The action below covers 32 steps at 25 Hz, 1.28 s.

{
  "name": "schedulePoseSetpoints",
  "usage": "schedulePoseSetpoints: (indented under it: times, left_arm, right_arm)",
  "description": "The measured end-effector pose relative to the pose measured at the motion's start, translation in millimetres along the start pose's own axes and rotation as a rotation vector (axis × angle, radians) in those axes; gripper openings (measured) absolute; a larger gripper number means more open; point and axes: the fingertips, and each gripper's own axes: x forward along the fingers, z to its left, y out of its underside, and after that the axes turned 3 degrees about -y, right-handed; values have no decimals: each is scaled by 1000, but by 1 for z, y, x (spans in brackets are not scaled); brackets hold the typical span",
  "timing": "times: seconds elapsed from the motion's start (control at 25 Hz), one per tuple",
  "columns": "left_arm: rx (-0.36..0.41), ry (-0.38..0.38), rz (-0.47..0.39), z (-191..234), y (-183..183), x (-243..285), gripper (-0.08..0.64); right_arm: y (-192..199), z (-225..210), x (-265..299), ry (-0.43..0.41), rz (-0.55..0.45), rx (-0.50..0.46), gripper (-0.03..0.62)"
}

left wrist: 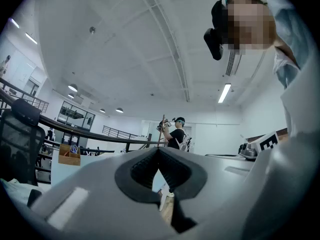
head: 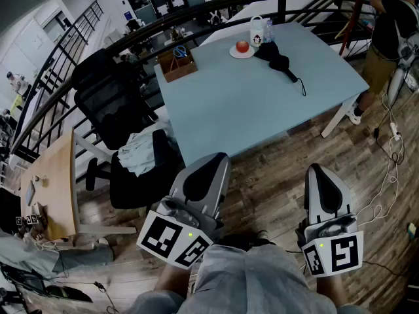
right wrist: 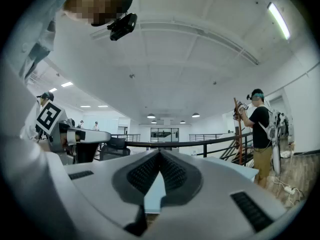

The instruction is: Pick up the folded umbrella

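Both claws hang close to the person's body, short of the tabletop's near edge. The left gripper [head: 218,158] and right gripper [head: 318,169] each have their jaws pressed together on nothing. I'd say nothing of the job is done yet: the reach, the opening and the grasp are all left. Across the pale tabletop [head: 249,120], toward its far right corner, the folded umbrella [head: 277,61] lies flat, just beside the plate [head: 241,52] and mug [head: 256,31]. Its long axis runs roughly alongside the right edge, and its thin cord [head: 302,86] end points toward the near right corner.
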Motion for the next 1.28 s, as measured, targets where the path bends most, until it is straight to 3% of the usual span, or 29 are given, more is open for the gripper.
schedulePoseSetpoints:
  times: [0.52,1.28]
  left_arm:
    - [14,6,-5,-30,1,11,5]
    - [3,92,-25,-112,17,54,5]
  right_arm:
    - [-1,-24,-17,-3,-16,17,-2]
    - [8,-92,-74,58,-17,22,-2]
